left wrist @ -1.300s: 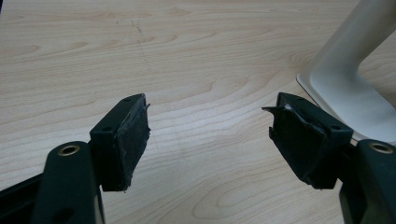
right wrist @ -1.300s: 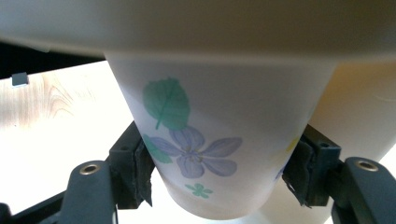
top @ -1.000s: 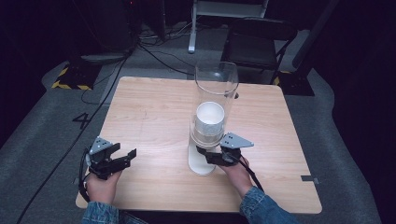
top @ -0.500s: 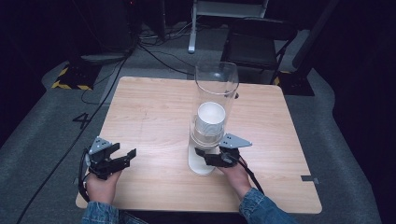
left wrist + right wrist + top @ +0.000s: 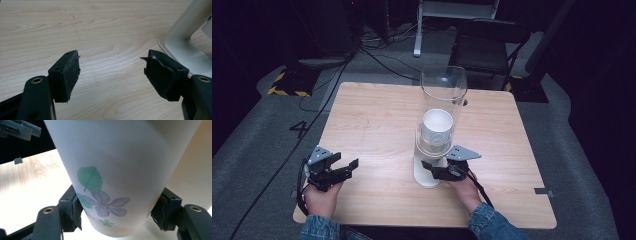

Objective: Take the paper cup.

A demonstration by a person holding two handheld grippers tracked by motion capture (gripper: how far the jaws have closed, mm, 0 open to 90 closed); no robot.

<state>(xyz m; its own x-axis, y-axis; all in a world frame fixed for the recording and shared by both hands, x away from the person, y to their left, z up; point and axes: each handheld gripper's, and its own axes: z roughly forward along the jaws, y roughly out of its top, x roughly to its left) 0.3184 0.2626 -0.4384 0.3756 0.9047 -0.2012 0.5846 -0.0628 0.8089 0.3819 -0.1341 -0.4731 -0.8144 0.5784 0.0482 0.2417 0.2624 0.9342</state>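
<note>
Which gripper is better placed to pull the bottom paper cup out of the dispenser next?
Right. The right gripper already has its jaws on both sides of the flowered paper cup at the bottom of the clear dispenser tube. The left gripper sits open over bare table, well off to the side.

My paper cup [image 5: 120, 177] is white, printed with a green leaf, pale violet flowers and small green blossoms. The table [image 5: 377, 125] is light wood grain. My sleeves [image 5: 489, 225] are blue denim. The dispenser base [image 5: 185, 50] is cream.
</note>
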